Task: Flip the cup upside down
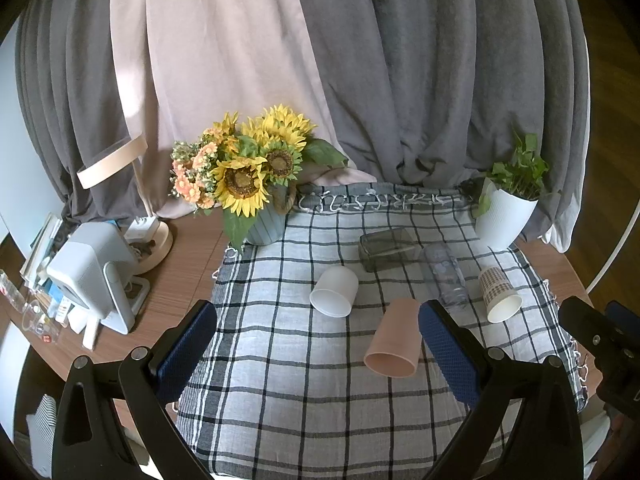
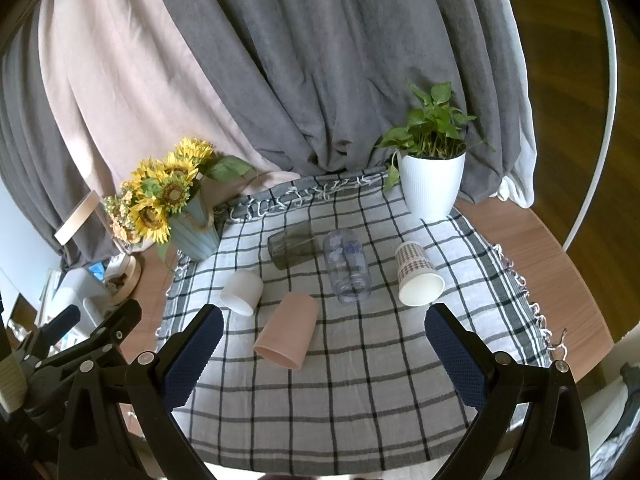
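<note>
- the pink cup (image 1: 394,338) lies on its side on the checked cloth (image 1: 280,380).
- left gripper (image 1: 316,352) is wide apart, holding nothing.
- right gripper (image 2: 322,354) is wide too.

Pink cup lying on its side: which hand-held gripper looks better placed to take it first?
Probably the left hand-held gripper: open, with the pink cup just beside its right finger. The right hand-held gripper, also open, sees it further left.

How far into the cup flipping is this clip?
Nothing looks done. The pink cup, white cup, checked paper cup, clear bottle and dark glass all lie on their sides on the cloth. The left tool and right tool are open and empty. Every flip remains.
</note>
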### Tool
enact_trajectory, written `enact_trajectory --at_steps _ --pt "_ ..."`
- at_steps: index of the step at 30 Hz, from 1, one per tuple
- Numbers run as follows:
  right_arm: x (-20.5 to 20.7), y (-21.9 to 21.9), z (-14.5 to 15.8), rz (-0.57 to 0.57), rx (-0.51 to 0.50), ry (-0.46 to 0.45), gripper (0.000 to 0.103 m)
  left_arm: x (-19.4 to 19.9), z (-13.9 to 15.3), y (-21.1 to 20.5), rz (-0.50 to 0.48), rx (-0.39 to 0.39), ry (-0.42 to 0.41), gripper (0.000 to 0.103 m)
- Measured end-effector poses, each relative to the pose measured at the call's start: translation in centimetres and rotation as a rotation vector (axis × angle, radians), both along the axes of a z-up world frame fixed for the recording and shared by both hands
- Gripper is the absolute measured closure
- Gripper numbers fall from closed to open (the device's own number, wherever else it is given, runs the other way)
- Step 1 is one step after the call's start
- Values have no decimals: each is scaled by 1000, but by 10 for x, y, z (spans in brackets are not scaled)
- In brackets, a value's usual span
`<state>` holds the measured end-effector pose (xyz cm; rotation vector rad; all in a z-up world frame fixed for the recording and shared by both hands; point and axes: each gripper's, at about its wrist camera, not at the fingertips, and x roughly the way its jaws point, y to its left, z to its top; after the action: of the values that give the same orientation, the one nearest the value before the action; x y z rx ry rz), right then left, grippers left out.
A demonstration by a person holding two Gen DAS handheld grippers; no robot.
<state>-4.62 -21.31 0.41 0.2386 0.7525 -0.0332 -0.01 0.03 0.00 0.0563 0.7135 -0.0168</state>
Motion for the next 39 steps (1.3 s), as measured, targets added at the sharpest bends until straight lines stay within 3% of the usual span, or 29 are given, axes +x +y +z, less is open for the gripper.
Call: enact_trajectory --at_steps 39 --pt "3 1 -3 1 5 1 1 -3 6 -3 -3 3 -4 0"
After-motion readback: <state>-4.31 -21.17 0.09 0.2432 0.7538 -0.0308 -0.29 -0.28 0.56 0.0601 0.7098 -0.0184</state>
